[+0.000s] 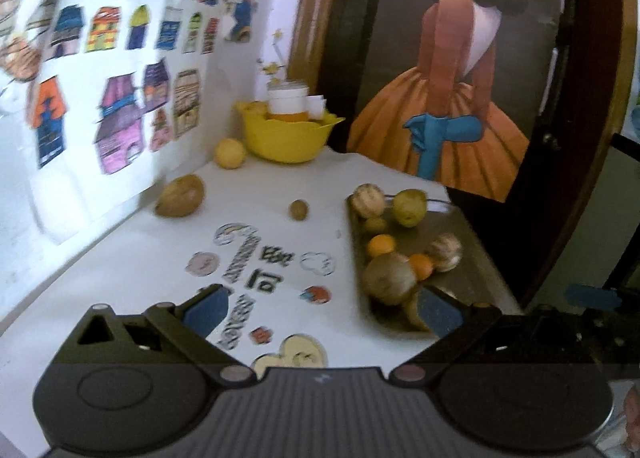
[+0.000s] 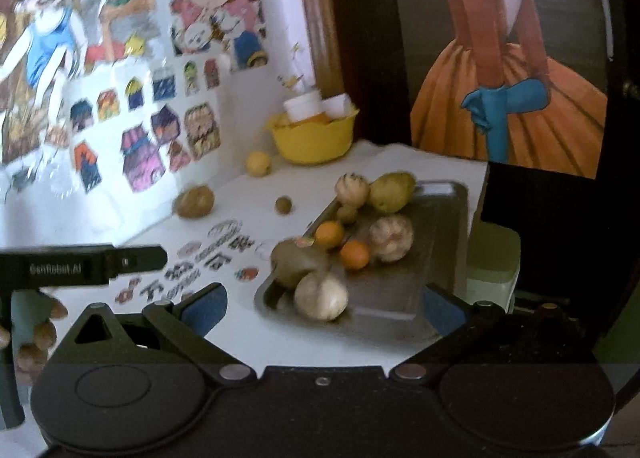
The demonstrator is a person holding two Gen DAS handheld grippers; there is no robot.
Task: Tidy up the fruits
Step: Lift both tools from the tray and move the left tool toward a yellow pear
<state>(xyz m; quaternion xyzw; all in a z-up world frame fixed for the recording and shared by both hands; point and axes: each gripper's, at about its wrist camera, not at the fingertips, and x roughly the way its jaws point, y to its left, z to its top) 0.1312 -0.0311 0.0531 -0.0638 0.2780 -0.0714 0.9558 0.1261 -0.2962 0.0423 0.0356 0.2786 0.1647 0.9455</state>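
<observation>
A grey metal tray lies on the white tabletop, and everything else sits around it. On the tray lie two small oranges, two pale ribbed fruits, a yellow-green pear, a small brownish fruit, a large brown-green fruit and a pale round fruit at the near end. Left of the tray, on the bare tabletop, rest a small round brown fruit, a larger brown one by the wall, and a yellow fruit just beside a yellow bowl beyond the tray's far end. The left hand-held gripper hangs released over the tray's near left edge, jaws spread, grasping nothing. The right hand-held gripper is likewise spread wide and empty at the tray's near end, the pale fruit between its blue pads but apart from them
</observation>
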